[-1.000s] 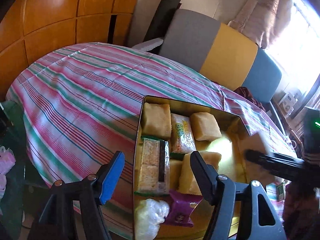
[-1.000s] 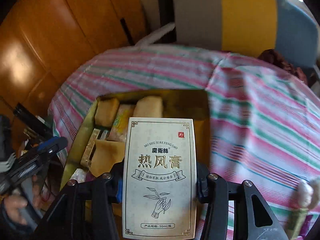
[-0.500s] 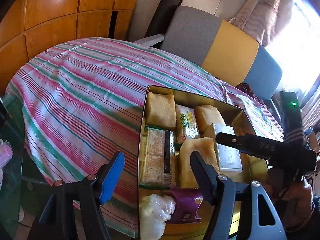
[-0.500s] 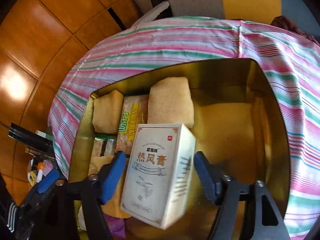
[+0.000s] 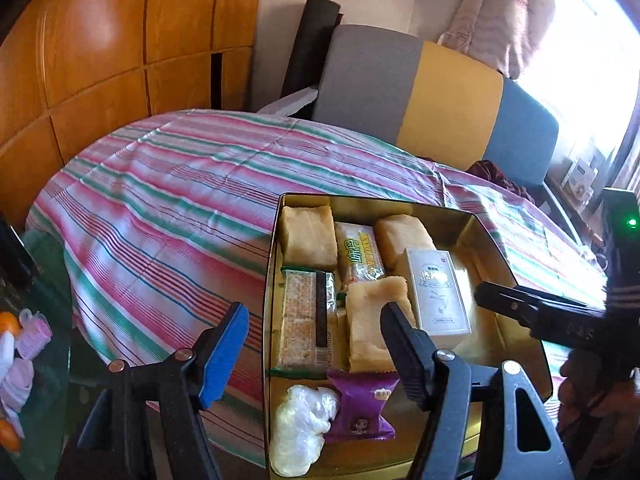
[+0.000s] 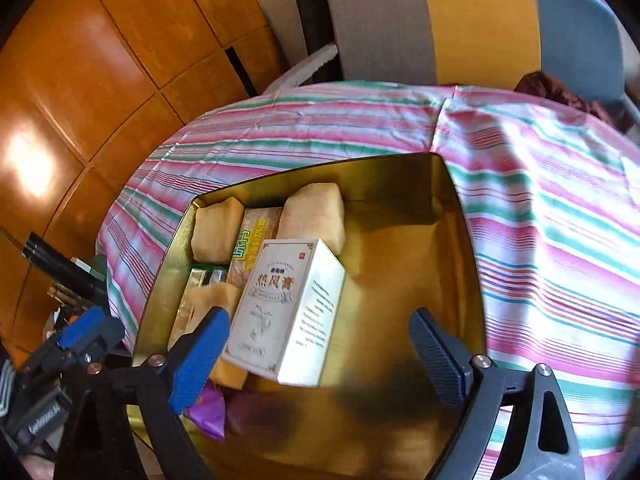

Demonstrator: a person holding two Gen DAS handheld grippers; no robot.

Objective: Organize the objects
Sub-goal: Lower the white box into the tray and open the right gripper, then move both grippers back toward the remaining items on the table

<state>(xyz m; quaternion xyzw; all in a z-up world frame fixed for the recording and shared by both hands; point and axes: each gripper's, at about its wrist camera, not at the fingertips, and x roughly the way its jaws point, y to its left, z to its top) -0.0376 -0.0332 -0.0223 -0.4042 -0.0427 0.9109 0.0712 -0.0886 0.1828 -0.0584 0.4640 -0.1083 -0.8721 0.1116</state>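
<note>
A gold tin [image 5: 492, 232] on the striped cloth holds wrapped cakes, a cracker pack [image 5: 306, 316], a purple packet [image 5: 362, 408] and a clear bag [image 5: 298, 424]. A white box with Chinese print [image 6: 288, 312] lies inside it, leaning on the snacks, and shows in the left wrist view as well [image 5: 436, 296]. My right gripper [image 6: 320, 320] straddles the box; its jaws are opening and neither pad presses on it. My left gripper [image 5: 314, 316] hovers open over the tin's left wall with nothing held.
The right half of the tin floor [image 6: 400, 264] is bare. A chair with a grey, yellow and blue back [image 5: 416, 92] stands behind the round table. Wooden wall panels [image 5: 100, 48] lie to the left. Pink hair rollers [image 5: 28, 332] sit on a low glass surface.
The right gripper carried the white box down into the tin, then spread its jaws and let it go. The left gripper stayed open and shifted slightly.
</note>
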